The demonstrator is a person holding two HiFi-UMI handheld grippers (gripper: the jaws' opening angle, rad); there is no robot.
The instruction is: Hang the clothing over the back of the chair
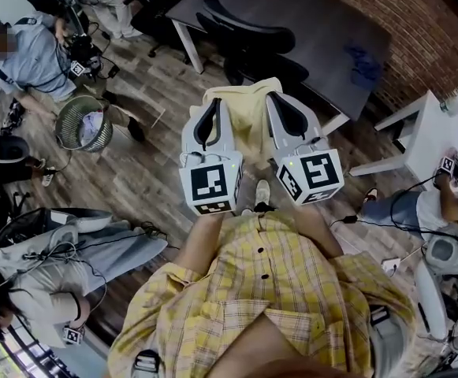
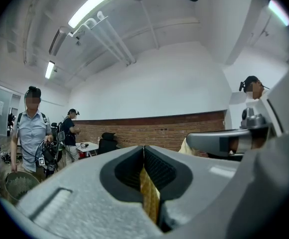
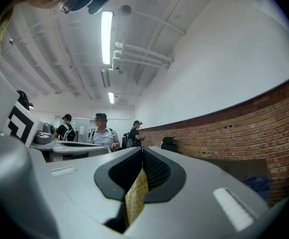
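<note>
1. The left tongs (image 2: 144, 156) are clamped on one edge of the yellow clothing (image 1: 248, 110).
2. The clothing is held up between both tongs (they point level), on the near side of the black chair (image 1: 248, 44).
3. The right tongs (image 3: 142, 158) are closed on the clothing's other edge.
4. A dark desk (image 1: 335, 34) stands beyond the chair.

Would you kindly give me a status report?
Left gripper shut on yellow garment. Right gripper shut on it too. Garment held up, short of black chair. Nothing seen between.
</note>
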